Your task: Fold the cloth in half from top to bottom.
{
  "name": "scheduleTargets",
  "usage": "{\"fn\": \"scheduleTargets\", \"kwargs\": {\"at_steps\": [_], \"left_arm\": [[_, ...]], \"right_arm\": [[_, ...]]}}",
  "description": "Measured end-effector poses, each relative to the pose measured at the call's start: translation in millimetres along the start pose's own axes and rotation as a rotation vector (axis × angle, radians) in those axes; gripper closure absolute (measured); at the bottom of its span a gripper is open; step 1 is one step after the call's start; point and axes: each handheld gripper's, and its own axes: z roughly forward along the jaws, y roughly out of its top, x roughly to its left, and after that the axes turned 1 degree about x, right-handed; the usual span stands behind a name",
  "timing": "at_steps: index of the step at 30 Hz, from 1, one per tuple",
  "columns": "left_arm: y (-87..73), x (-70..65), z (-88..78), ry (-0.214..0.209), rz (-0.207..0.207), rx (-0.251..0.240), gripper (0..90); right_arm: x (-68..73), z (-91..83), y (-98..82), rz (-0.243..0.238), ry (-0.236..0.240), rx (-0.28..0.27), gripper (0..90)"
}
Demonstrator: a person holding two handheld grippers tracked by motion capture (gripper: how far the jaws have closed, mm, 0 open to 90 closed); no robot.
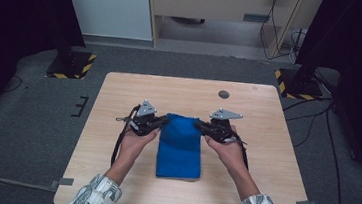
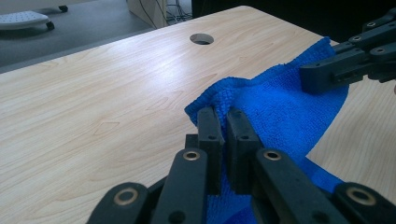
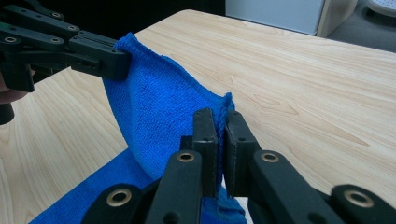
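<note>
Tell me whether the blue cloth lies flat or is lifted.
Partly lifted: the left gripper and right gripper pinch the far corners of the blue cloth; its near part rests on the table.

Bare table (image 1: pixel 111 175) open all around, blue cloth (image 1: pixel 179 152) stretched between both tongs, cable hole (image 1: pixel 224 94) seemingly flush

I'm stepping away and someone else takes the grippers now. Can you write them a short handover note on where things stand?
Left gripper: shut on the far left corner of the blue cloth.
Right gripper: shut on the far right corner.
Cloth: mid-table, a long strip running toward the person; far end lifted off the wood between the grippers, near end lying flat.
Done: both far corners gripped and raised.
Left: probably bring the lifted end over the flat part to fold it, then release; the fold is not yet made.
</note>
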Motion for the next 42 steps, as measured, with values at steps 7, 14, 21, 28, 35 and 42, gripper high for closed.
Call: {"fn": "scheduleTargets", "kwargs": {"at_steps": [7,14,21,28,35,42], "left_arm": [[-0.6,-2.5,-4.0,-0.004,-0.005,-0.007,85.9],[-4.8,-5.2,-8.0,-0.013,0.010,-0.002,85.8],[-12.9,-11.2,-10.6,-0.026,0.022,0.012,85.6],[-21.0,-15.6,-12.3,-0.038,0.027,0.018,85.5],[-31.7,-16.3,-13.7,-0.042,0.010,0.016,85.1],[-37.5,-17.0,-14.9,-0.043,0.004,0.019,84.6]], "right_arm": [[1.6,-3.9,2.0,0.004,0.005,-0.010,84.6],[5.6,-6.6,-3.0,-0.001,0.017,-0.003,84.4],[9.0,-9.5,-10.4,-0.008,0.027,0.010,84.0],[10.4,-9.2,-17.8,-0.013,0.032,0.026,83.7],[12.8,-9.8,-23.4,-0.007,0.046,0.032,83.6],[15.9,-8.8,-28.5,-0.010,0.057,0.040,83.8]]}}
